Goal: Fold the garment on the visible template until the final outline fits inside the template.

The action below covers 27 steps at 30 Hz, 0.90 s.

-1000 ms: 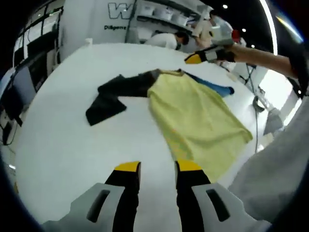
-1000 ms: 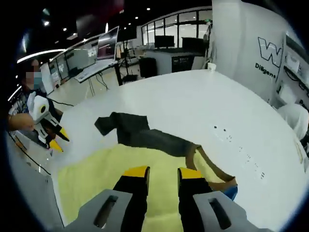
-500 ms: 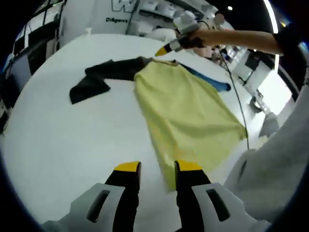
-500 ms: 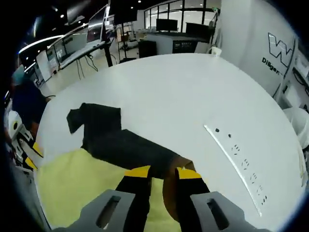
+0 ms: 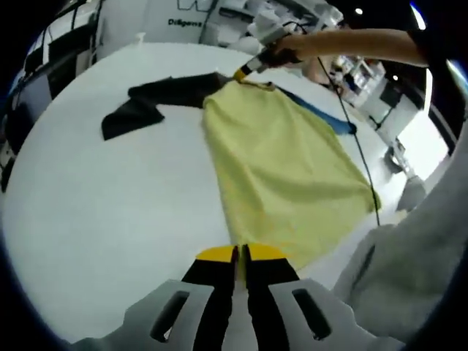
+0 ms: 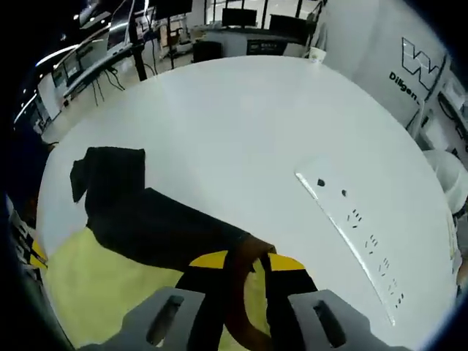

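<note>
Left tool (image 5: 241, 254): jaws are pressing together on the near hem of the yellow garment (image 5: 285, 175).
Right tool (image 6: 238, 261): jaws are pinching the garment's brown collar edge (image 6: 238, 292).
Yellow garment: lying spread on the white counter (image 5: 110, 197), its far end overlapping a black cloth (image 5: 157, 102).

Bright overhead light washes the white table (image 6: 241, 131) almost shadowless, with mild glare ahead of each claw. Fisheye bending curves the edges; far background is soft and slightly blurred.
</note>
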Available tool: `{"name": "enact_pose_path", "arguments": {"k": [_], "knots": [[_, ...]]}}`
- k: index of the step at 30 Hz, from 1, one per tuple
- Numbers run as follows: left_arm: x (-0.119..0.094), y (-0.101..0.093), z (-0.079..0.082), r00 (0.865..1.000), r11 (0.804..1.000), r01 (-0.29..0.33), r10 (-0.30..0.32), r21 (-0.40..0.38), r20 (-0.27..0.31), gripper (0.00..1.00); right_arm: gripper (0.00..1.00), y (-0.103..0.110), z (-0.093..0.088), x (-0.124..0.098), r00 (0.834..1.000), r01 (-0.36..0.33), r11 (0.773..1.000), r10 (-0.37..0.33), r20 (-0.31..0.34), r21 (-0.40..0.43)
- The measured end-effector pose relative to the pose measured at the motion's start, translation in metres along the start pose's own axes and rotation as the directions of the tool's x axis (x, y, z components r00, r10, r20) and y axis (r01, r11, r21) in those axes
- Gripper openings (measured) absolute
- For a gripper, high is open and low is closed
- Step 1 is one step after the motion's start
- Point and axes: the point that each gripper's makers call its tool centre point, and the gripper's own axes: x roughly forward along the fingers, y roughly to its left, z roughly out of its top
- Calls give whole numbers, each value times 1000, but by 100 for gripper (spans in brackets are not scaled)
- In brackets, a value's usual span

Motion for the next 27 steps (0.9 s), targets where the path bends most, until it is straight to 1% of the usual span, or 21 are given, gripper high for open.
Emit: {"name": "enact_pose_path", "arguments": {"k": [2,3,4,5,6,7,8,9,10,11,15,17,18,20,21,22,23,24,25,26,27], "knots": [[1,-1,-2,1000,1000,-2,2,-3,3,2,9,-5,-3,9,1000,11,1000,-11,-25,-2],[0,-3,0,1000,999,-31,31,-10,2,2,9,-10,-7,12,998,32,999,-31,-59,12],[1,-4,0,999,999,-36,36,-7,2,1,8,-12,-8,12,997,48,999,-46,-66,27],[2,-2,0,999,999,-34,34,-16,2,1,6,-15,-5,11,996,63,998,-63,-55,11],[3,-7,1,1000,999,-14,14,-31,8,1,2,-16,-4,11,996,69,998,-69,-56,9],[3,-9,1,1000,999,-9,10,-31,9,1,0,-15,-5,10,996,71,997,-70,-62,10],[6,-8,-4,1000,1000,-14,14,-23,-4,1,0,-18,-9,11,994,72,997,-71,-81,9],[7,-9,-4,1000,1000,-15,15,-17,-6,1,0,-20,-12,12,993,72,997,-71,-93,14],[9,-9,-6,1000,1000,-17,17,-24,-16,1,0,-23,-15,13,992,83,996,-79,-101,35],[7,-9,-5,999,998,-31,30,-54,-12,1,0,-19,-14,14,995,50,995,-43,-95,81],[6,-10,-8,999,998,-21,20,-52,-28,1,0,-14,-14,11,994,34,998,-29,-104,52],[4,-9,-13,999,999,-15,14,-31,-41,1,0,-20,-13,12,992,64,998,-65,-112,-9],[1,-10,-15,999,1000,-1,1,3,-43,1,0,-19,-12,14,992,60,998,-57,-113,22],[0,-7,-19,999,1000,-7,7,5,-52,2,0,-18,-13,12,992,58,998,-55,-114,23],[-2,-3,-25,997,1000,-11,12,10,-71,2,0,-19,-13,12,992,51,998,-49,-115,19],[-3,-3,-23,998,1000,-10,9,-15,-62,3,4,-20,-12,13,992,49,999,-47,-115,14],[-2,-3,-23,998,1000,-11,10,-19,-64,4,8,-21,-12,14,992,48,999,-47,-116,10],[-5,-4,-22,998,1000,-6,6,-7,-66,4,13,-21,-12,14,992,48,999,-48,-118,2],[-5,-5,-20,998,1000,-2,2,-1,-64,3,21,-20,-12,14,992,47,999,-48,-119,-8],[-5,-8,-15,999,1000,-3,4,18,-49,3,27,-18,-12,13,993,36,997,-43,-113,-61],[-7,-8,-8,999,998,-9,11,61,-30,3,31,-18,-12,12,993,34,998,-40,-108,-52]]}}
